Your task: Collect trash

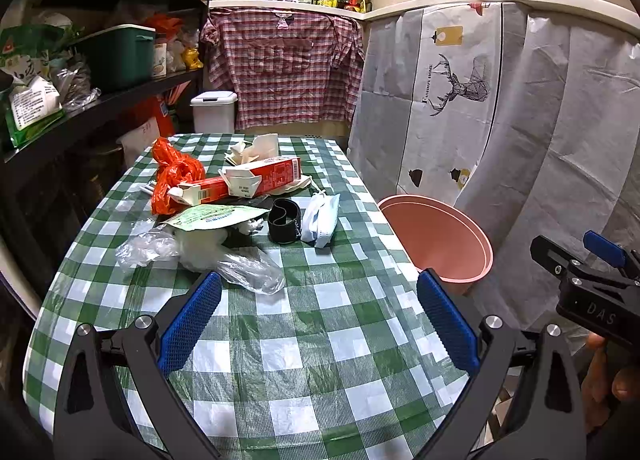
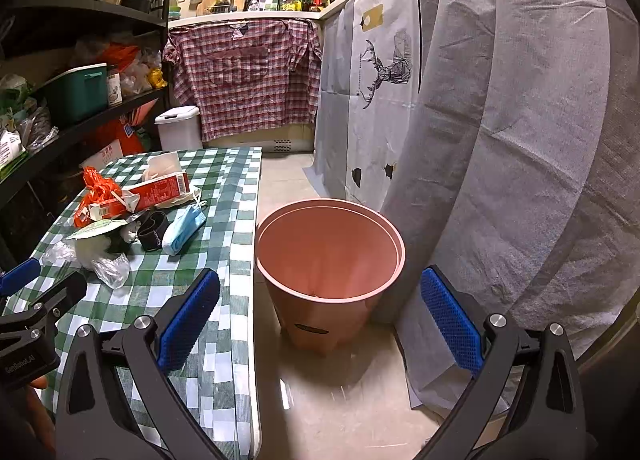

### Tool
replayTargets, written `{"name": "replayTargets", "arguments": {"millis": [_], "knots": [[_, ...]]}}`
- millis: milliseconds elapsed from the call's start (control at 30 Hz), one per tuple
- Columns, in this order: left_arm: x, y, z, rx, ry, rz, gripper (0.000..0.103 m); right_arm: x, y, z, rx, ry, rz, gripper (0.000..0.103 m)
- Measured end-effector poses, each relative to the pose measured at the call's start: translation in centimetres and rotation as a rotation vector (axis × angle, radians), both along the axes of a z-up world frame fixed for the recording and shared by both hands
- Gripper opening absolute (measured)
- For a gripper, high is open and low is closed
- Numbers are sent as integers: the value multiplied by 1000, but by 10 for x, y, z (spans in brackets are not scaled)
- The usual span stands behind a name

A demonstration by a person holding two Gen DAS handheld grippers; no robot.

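Two grippers are seen, both with jaws spread wide and nothing between them. Left gripper (image 1: 318, 292) is held over the near part of the green-checked tablecloth (image 1: 304, 340); right gripper (image 2: 320, 296) is held over the floor, facing the pink bin (image 2: 328, 252), which stands just right of the table edge. Trash is piled on the far-left part of the table: clear plastic bag (image 1: 240, 264) nearest, green-printed pouch (image 1: 212, 217), orange plastic bag (image 1: 174, 172), red carton (image 1: 264, 176), smaller red box (image 1: 204, 188), crumpled paper (image 1: 256, 148), black band (image 1: 284, 220), blue face mask (image 1: 322, 216). Bin interior appears nearly bare; one small speck cannot be identified.
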State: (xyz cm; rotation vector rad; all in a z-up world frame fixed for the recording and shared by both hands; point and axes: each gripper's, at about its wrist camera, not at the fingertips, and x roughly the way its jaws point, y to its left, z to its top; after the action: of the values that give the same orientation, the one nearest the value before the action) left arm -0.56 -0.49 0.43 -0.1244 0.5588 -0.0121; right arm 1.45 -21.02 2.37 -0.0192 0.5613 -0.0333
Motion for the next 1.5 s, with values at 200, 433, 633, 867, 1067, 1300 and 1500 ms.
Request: {"name": "replayTargets", "arguments": {"millis": [200, 433, 633, 867, 1067, 1300, 1500], "knots": [[0, 0, 0, 2, -2, -4, 95, 0, 0, 0, 1, -1, -2, 98], [-1, 0, 0, 3, -2, -3, 95, 0, 0, 0, 1, -1, -1, 98], [-1, 0, 0, 2, -2, -4, 95, 0, 0, 0, 0, -1, -1, 98], [-1, 0, 0, 4, -3, -2, 95, 0, 0, 1, -5, 1, -6, 88], [-1, 8, 8, -42, 21, 4, 91, 1, 1, 4, 21, -3, 4, 71], [8, 35, 48, -4, 9, 33, 80, 9, 23, 41, 45, -60, 88, 52], [41, 70, 84, 42, 7, 23, 70, 40, 57, 72, 91, -82, 186, 52]]}}
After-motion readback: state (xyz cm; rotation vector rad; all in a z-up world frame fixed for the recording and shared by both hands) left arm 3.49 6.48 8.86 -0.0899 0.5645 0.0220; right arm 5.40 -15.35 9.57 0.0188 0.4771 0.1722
